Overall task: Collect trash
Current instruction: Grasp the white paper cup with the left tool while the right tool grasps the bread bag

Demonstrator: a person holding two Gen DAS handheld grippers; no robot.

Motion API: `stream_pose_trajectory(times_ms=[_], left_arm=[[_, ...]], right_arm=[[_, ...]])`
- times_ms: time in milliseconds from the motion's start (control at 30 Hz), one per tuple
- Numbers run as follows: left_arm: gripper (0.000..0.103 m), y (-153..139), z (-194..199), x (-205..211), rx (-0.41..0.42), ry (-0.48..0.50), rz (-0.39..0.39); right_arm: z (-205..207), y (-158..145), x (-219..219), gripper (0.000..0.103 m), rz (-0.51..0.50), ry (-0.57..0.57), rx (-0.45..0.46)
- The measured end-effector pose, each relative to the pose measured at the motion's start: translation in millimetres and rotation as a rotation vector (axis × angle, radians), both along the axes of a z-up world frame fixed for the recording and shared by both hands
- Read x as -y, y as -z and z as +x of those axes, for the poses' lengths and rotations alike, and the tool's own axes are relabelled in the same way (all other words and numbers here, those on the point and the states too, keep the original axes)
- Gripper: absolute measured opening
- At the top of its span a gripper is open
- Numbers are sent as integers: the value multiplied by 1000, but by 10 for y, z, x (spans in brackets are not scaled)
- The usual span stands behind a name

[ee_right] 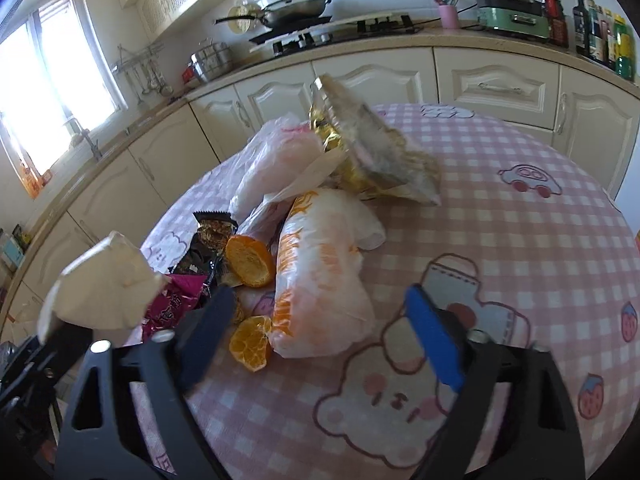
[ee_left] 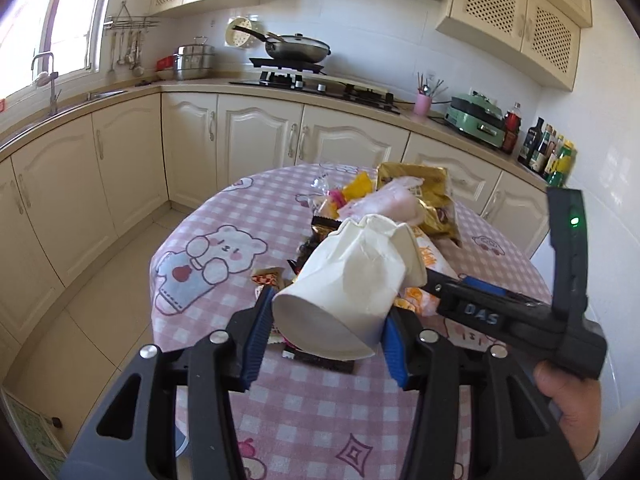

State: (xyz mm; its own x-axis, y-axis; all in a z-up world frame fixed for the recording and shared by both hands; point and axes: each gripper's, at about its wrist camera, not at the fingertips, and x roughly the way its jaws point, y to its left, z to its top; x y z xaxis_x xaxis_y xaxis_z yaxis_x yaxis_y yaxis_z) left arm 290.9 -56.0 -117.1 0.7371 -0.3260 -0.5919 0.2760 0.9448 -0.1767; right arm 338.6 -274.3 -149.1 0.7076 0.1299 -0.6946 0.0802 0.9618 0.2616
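L gripper jaws pinch cup, lifted off desk. R gripper jaws spread round bag, not touching; next: close on bag.

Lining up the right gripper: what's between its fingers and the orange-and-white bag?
Right wrist view: the right gripper already straddles the orange-and-white bag. Orange peel lies by its left finger.
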Motion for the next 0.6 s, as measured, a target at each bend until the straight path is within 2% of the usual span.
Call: stream_pose_trajectory(times_ms=[33, 67, 167, 433, 600], left_arm=[[48, -5, 1, -18, -2, -6, -7], [48, -2, 6, -59, -3, -7, -16], [48, -24, -6, -128, -1, -14, -30], [48, -154, -193, -404, 25, -37, -97], [48, -240, -368, -703, 40, -98, -114]], right_arm=[[29, 27, -13, 46, -10, -5, -16], [36, 44, -12, 38, -9, -9, -24], [-80, -9, -30, 34, -32, -7, -2], [-632, -408, -155, 32, -48, -12, 114], [-817, -654, -583, 32, -55, -120, 184]])
